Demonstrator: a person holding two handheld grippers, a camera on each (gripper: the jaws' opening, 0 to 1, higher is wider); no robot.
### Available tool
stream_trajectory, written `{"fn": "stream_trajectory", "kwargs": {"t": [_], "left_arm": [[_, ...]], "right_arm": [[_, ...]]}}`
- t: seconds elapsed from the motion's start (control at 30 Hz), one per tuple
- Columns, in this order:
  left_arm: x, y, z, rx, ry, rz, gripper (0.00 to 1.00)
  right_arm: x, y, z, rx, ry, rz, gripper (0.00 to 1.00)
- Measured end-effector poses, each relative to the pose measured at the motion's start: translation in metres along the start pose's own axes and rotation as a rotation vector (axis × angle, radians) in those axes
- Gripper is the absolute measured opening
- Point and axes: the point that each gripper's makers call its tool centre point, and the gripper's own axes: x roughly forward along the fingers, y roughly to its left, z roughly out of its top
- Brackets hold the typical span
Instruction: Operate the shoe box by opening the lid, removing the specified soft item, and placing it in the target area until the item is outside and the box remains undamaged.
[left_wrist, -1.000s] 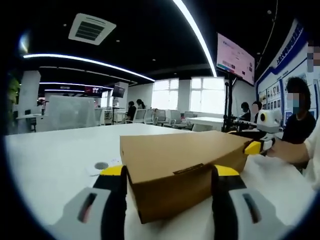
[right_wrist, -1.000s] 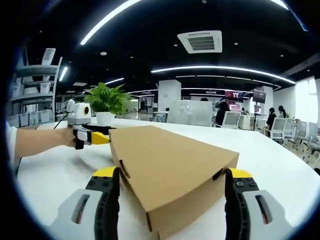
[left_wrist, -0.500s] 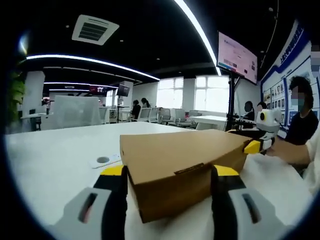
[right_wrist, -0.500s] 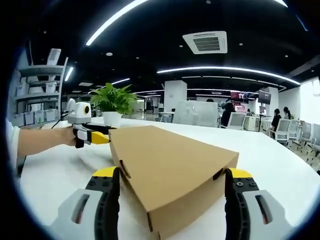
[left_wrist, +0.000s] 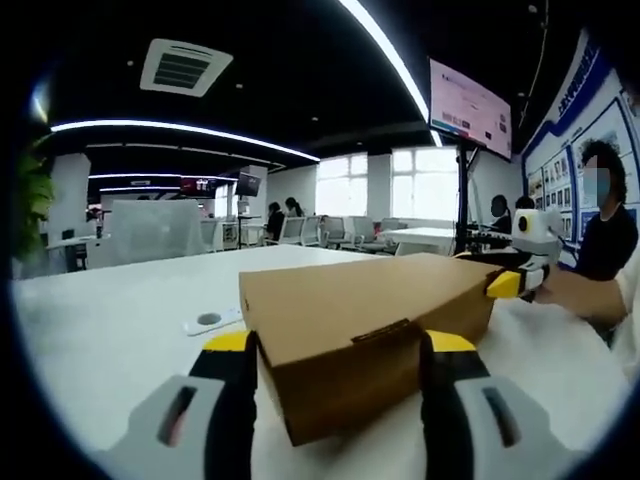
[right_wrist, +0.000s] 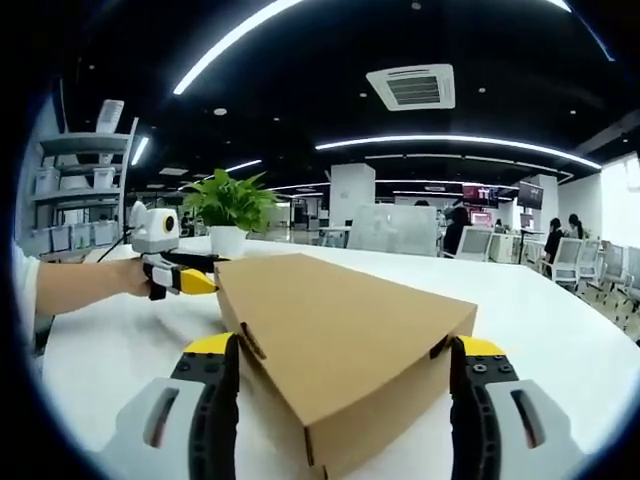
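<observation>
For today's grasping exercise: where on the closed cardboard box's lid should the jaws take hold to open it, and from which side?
Grip the lid's front flap at the tucked tab, coming from the box's short end: that edge looks like the free one.

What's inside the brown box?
Can't tell yet. The brown cardboard shoe box sits on the white table with its lid closed, so whatever is inside is covered.

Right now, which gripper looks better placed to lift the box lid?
Probably left: the left gripper straddles the shoe box end showing the lid's tuck tab. The right gripper straddles a plain corner.
</observation>
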Motion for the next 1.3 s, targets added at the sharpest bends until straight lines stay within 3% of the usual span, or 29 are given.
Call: {"fn": "stream_trajectory", "kwargs": {"t": [0.5,1.3], "left_arm": [[0.0038,-0.0018,-0.0006,0.002,-0.038,0.002,0.67],[-0.0049,-0.0086,-0.0024,0.013,-0.016,0.025,0.65]], "right_arm": [[-0.0001,-0.0024,-0.0025,0.003,-0.002,0.004,0.89],[-0.0041,0.0000,-0.0035,-0.007,-0.005,0.043,0.88]]}}
